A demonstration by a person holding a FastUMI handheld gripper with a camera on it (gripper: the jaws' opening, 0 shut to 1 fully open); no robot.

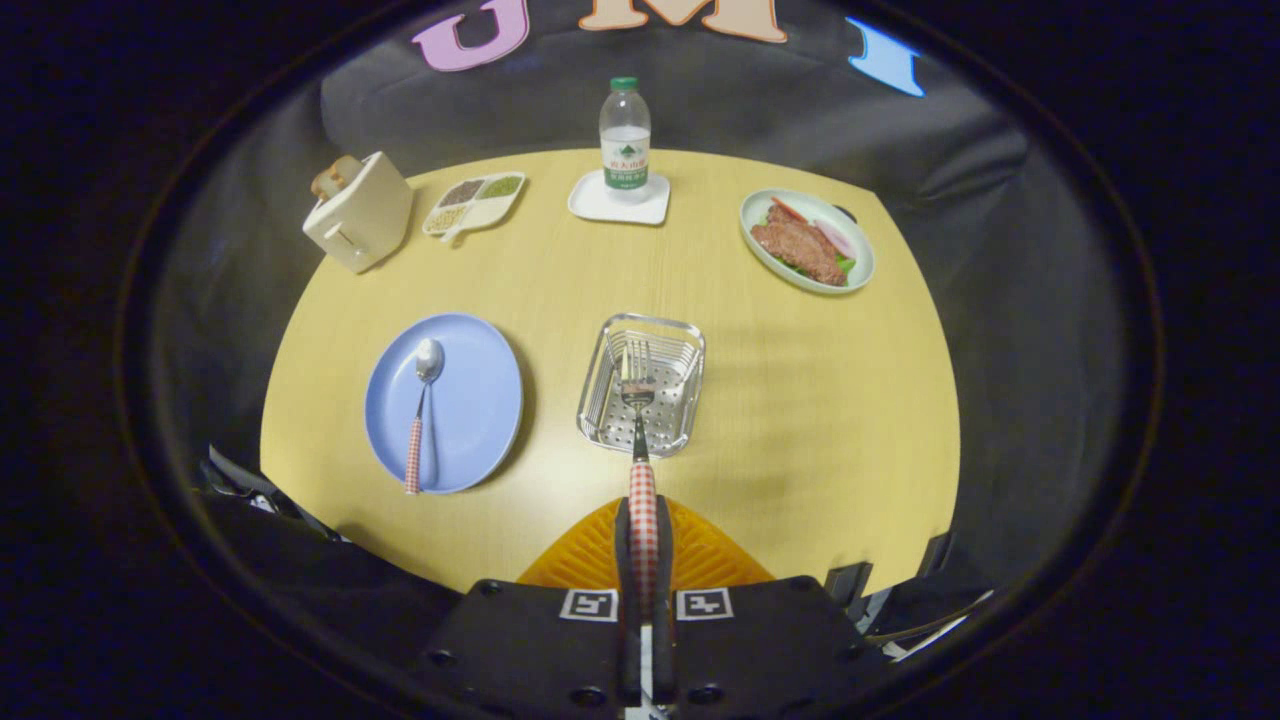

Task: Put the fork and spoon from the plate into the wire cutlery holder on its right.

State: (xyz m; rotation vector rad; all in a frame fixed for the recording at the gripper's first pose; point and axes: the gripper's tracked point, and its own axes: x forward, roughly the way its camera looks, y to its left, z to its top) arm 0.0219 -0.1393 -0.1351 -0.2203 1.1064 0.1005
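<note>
My claw (643, 560) is pinching the fork (640, 440) by its red-checked handle, both fingers pressed against it, so the tines reach forward over the wire cutlery holder (641, 385). I judge I hold it far back on the handle so the fingers stay out of the basket while the head goes in; whether the tines touch the bottom I cannot tell. The spoon (422, 410) lies on the blue plate (480, 400), just left of the holder, bowl away from me, not yet taken. Beyond on the desk (800, 420) stand a toaster (357, 212), a divided dish of grains (475, 202), a water bottle (625, 135) on a white coaster (600, 205), and a plate of meat (806, 241), all well apart from my path.
</note>
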